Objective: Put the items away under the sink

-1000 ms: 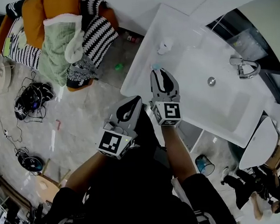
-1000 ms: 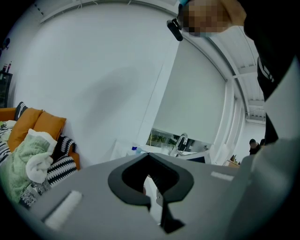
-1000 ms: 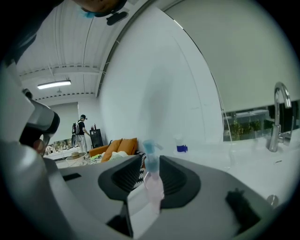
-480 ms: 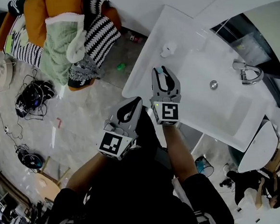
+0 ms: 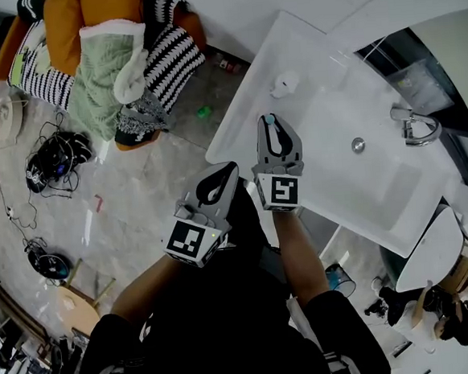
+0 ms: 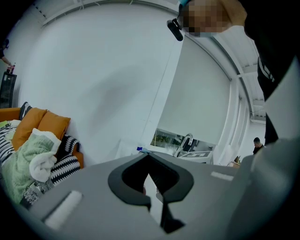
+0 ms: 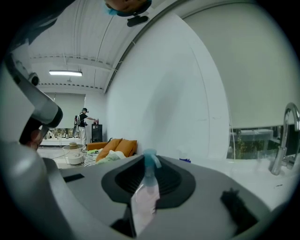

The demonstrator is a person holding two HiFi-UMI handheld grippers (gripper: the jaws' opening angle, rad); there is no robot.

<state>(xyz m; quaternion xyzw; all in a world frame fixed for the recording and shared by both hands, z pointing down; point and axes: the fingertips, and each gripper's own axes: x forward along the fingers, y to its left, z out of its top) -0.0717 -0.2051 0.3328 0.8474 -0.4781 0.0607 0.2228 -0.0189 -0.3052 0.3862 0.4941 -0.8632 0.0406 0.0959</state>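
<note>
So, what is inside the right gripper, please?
A small spray bottle with a teal top; the right gripper's jaws have just been closing on it. Its base is covered by them.

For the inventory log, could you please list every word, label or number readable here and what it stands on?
No text is readable.
The left gripper and right gripper: their cubes bear only black-and-white square patterns, no letters.
The spray bottle between the right gripper's jaws, which have just been closing: no legible label.
</note>
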